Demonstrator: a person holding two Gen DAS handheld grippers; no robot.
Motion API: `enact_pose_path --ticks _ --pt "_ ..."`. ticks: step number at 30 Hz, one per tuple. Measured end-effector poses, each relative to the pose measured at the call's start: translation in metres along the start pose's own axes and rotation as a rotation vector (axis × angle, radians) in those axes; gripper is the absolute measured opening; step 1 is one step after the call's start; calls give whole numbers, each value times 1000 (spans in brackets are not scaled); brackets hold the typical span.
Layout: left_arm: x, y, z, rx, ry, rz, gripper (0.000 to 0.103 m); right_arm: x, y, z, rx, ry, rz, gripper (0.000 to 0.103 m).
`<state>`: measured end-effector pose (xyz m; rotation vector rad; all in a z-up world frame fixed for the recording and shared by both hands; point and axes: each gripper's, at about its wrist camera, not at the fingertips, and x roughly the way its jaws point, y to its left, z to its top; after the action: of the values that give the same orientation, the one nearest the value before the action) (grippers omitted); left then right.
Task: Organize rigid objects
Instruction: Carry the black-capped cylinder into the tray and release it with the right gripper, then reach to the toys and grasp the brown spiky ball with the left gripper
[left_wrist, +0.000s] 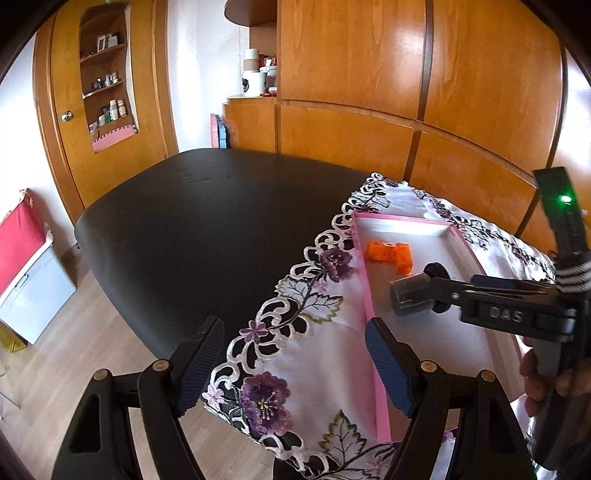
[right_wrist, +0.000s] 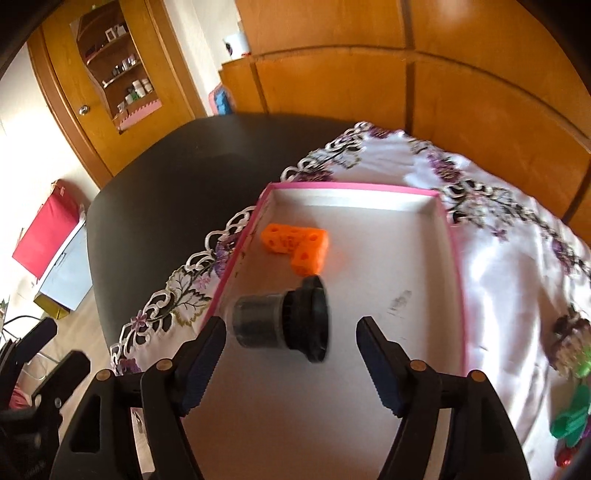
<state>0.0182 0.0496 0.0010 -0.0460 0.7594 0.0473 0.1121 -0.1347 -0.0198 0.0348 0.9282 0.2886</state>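
Observation:
A pink-rimmed white box (right_wrist: 354, 187) lies on an embroidered floral cloth (right_wrist: 498, 236). Inside it sit an orange L-shaped block with holes (right_wrist: 295, 242) and a dark cylindrical part with a black flanged end (right_wrist: 280, 325), lying on its side. My right gripper (right_wrist: 291, 354) is open just behind the dark part, which lies free between and ahead of the fingers. In the left wrist view the box (left_wrist: 369, 295), orange block (left_wrist: 388, 254), dark part (left_wrist: 413, 295) and right gripper's fingers (left_wrist: 491, 291) show. My left gripper (left_wrist: 295, 365) is open and empty above the cloth's left edge (left_wrist: 280, 332).
The cloth covers the right part of a black table (left_wrist: 207, 221). Green and red plastic pieces (right_wrist: 570, 424) lie on the cloth at the right. Wooden cabinets (left_wrist: 369, 92) stand behind the table. A red and white object (left_wrist: 26, 258) stands on the floor at left.

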Motion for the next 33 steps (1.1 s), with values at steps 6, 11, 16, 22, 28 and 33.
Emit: enact_pose_path --ticks 6,11,16,22,28,33 --pt "-6 -14 0 30 -7 -18 79 -29 -20 -13 12 -54 -52 74" --pt "-11 -27 -1 65 -8 -36 80 -50 -38 -24 26 -85 -95 74" --pt "-18 -47 -1 117 -24 -62 80 -71 -62 -38 47 -105 -147 74" --pt "-25 -78 1 189 -33 -116 80 -98 -103 -53 99 -130 -217 74" --pt "-26 -110 -2 262 -20 -184 80 -132 -154 -69 189 -166 -307 74" --pt "-25 -139 -4 314 12 -252 80 -155 -199 -87 266 -187 -389 74"
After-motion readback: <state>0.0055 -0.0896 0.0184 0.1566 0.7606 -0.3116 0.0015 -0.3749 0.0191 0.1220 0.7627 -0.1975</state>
